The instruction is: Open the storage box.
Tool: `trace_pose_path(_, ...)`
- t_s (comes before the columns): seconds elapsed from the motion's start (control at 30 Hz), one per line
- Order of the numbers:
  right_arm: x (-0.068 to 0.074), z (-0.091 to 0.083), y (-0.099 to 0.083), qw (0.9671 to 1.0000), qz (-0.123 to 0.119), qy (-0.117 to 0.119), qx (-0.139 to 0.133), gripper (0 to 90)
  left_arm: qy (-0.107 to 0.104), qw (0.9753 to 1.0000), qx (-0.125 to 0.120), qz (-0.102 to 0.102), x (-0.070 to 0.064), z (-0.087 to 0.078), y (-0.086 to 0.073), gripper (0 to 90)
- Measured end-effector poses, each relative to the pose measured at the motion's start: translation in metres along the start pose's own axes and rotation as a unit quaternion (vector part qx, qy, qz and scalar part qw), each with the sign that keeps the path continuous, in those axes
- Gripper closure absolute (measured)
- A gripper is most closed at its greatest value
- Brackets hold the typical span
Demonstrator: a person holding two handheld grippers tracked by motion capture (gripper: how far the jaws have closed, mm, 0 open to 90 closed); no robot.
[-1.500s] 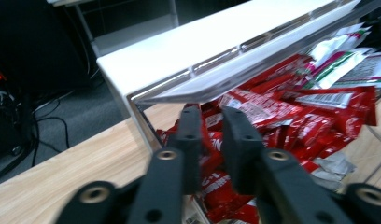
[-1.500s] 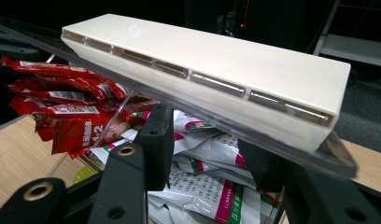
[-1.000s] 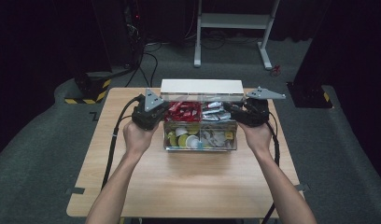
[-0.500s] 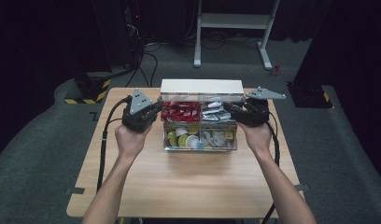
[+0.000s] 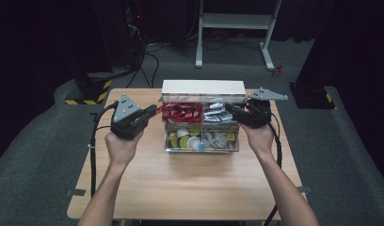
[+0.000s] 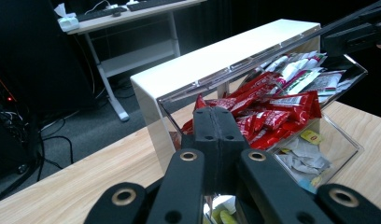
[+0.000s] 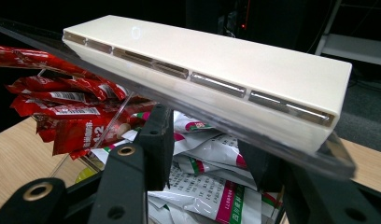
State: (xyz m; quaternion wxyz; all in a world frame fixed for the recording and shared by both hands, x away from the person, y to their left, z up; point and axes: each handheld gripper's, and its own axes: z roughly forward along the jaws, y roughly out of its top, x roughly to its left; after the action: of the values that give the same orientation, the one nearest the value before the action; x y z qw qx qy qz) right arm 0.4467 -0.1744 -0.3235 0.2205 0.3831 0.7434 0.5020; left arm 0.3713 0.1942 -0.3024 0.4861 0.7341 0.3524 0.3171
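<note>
Tongs in the person's left hand, the left tongs [image 5: 151,111], are pressed shut with nothing between them; in the left gripper view the two black jaws meet flat along a single seam, and they point at the left end of the clear acrylic organizer box [image 5: 202,141]. From above they sit just beside that end, not touching it as far as I can tell. The right tongs [image 5: 231,110] are spread apart at the box's right end, and in the right gripper view the jaws stand on either side of the clear lid edge [image 7: 216,119], one below it and one farther right, without clamping it.

That box stands in the middle of the wooden desk [image 5: 180,188], toward its far edge, with a long white block [image 5: 203,88] along its back. Its upper tier holds red snack sachets [image 5: 182,112] on the left and white sachets with green print [image 5: 216,113] on the right. Its lower tier shows round yellow and white pods [image 5: 185,140] through the front wall, with pale packets [image 5: 218,139] next to them.

Both forearms come in from the near edge of the desk, and a black cable [image 5: 92,150] hangs from the left gripper.
</note>
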Motion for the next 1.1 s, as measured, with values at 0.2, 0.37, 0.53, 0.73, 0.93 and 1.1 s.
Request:
trace_pose_path(0.2, 0.001, 0.000, 0.000, 1.0000, -0.001, -0.002, 0.001, 55.8, -0.002, 1.0000, -0.008, -0.002, 0.003, -0.012, -0.003, 90.0)
trace_pose_path(0.37, 0.000, 0.000, 0.000, 1.0000, 0.000, -0.002, 0.001, 56.3, -0.003, 0.9998, -0.019, -0.010, 0.007, -0.026, -0.009, 90.0)
trace_pose_path(0.53, 0.000, 0.001, 0.000, 1.0000, 0.002, -0.004, 0.001, 55.9, -0.004, 0.9996, -0.023, -0.016, 0.013, -0.037, -0.012, 90.0)
trace_pose_path(0.73, 0.001, 0.001, 0.000, 1.0000, 0.001, -0.005, 0.003, 55.8, -0.002, 0.9992, -0.032, -0.022, 0.016, -0.048, -0.017, 90.0)
trace_pose_path(0.93, 0.001, 0.001, 0.000, 1.0000, 0.001, -0.005, 0.003, 55.7, 0.001, 0.9987, -0.039, -0.031, 0.022, -0.061, -0.021, 90.0)
trace_pose_path(1.1, 0.001, 0.001, 0.000, 1.0000, 0.002, -0.005, 0.004, 55.8, 0.002, 0.9984, -0.044, -0.034, 0.025, -0.069, -0.024, 90.0)
